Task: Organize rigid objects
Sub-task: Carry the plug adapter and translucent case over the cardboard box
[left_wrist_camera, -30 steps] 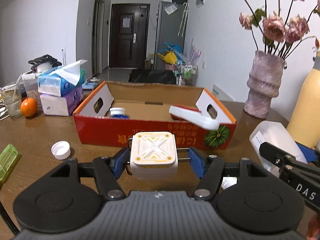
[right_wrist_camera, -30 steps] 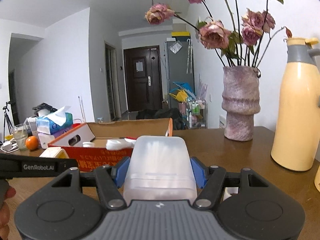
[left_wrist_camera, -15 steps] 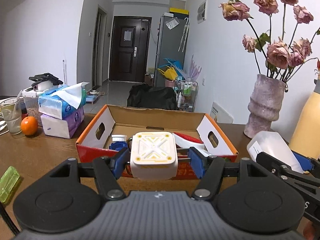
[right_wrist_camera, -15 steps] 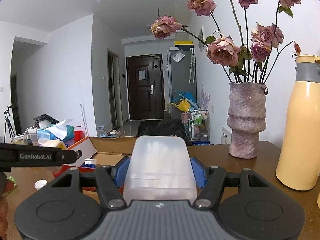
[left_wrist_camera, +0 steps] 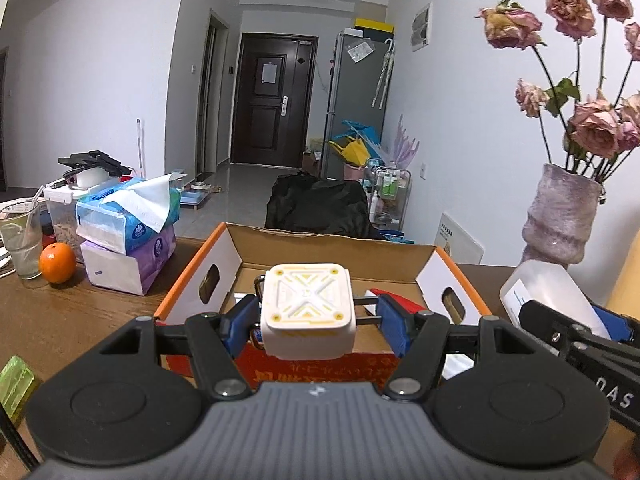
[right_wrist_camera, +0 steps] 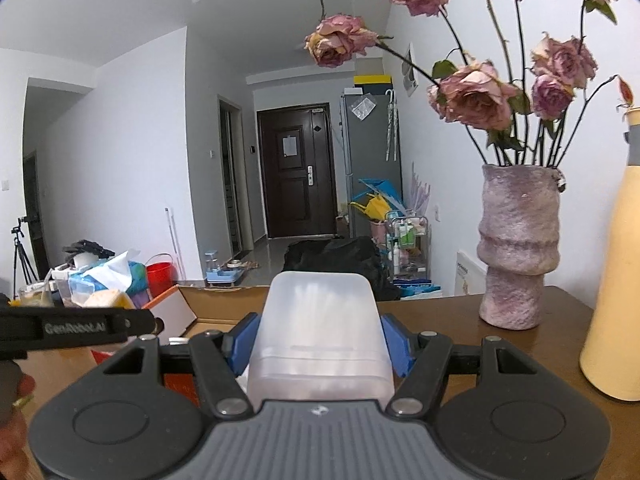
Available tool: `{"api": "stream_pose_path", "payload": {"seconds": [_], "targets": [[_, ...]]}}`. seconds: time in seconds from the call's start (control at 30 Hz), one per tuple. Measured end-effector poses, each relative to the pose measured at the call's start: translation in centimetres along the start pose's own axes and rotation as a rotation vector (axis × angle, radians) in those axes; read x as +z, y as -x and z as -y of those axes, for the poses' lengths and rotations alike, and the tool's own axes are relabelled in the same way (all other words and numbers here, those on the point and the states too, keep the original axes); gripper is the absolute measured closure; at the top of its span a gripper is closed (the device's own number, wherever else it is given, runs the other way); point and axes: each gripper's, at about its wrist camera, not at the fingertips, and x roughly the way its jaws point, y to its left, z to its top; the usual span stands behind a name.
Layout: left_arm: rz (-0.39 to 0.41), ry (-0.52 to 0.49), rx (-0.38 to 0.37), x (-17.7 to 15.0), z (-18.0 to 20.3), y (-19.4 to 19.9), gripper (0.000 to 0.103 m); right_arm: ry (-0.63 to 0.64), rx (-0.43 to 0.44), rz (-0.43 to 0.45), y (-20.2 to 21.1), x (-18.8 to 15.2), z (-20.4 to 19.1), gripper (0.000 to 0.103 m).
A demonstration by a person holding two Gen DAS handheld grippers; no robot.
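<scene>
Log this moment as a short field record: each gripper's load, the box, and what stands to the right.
left gripper: shut on white square case
right gripper: shut on translucent plastic box
cardboard box: open, on wooden table, ahead of both grippers
box contents: red and white item, partly hidden
right side: vase of dried roses, yellow flask

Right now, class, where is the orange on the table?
In the left wrist view the orange sits at far left on the wooden table, between the drinking glass and the stacked tissue packs.
</scene>
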Motion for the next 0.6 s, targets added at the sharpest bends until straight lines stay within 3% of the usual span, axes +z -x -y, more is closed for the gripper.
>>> {"api": "stream_pose_path", "payload": {"seconds": [0.6], "targets": [[0.002,-0.022,0.018,1.9,-0.3,-5.4,0.037,0.01,0.047,0.001,-5.5,2.1,-1.0,0.039]]}}
